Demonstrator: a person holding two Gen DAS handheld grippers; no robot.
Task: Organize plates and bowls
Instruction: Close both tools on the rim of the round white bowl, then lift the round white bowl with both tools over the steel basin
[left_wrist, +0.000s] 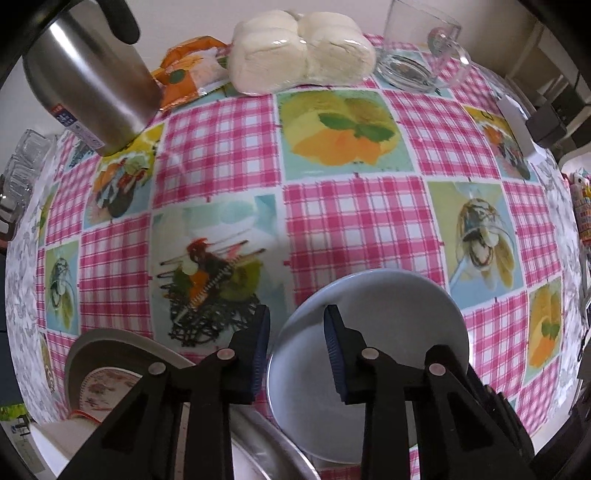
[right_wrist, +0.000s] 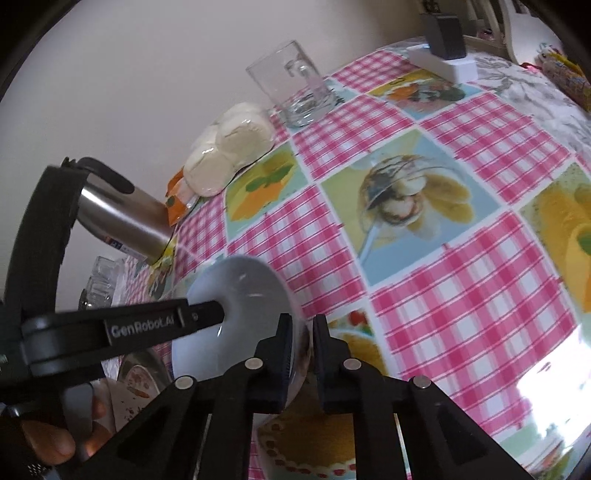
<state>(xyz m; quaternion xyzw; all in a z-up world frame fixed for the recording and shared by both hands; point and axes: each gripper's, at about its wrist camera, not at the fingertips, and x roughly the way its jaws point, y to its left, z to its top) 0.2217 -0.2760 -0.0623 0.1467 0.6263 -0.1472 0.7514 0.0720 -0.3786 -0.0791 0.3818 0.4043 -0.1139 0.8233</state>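
Observation:
A pale blue-grey plate (left_wrist: 388, 314) lies on the checked tablecloth (left_wrist: 354, 221), low in the left wrist view. My left gripper (left_wrist: 297, 312) points down over the plate's left rim, one finger outside it and one over the plate's inside. A gap shows between the pads, so it is open. In the right wrist view my right gripper (right_wrist: 301, 343) is shut on the near right rim of the same plate (right_wrist: 243, 295). One left finger (right_wrist: 162, 325) reaches across the plate's face from the left. A hand (right_wrist: 48, 443) holds that tool.
A decorated plate (left_wrist: 107, 387) in a white dish sits at the lower left, beside a metal rim (left_wrist: 273, 454). At the far edge stand a steel flask (left_wrist: 92, 81), an orange packet (left_wrist: 188, 70), bagged buns (left_wrist: 299, 55) and a glass mug (left_wrist: 421, 48). A white box (left_wrist: 517, 125) lies right.

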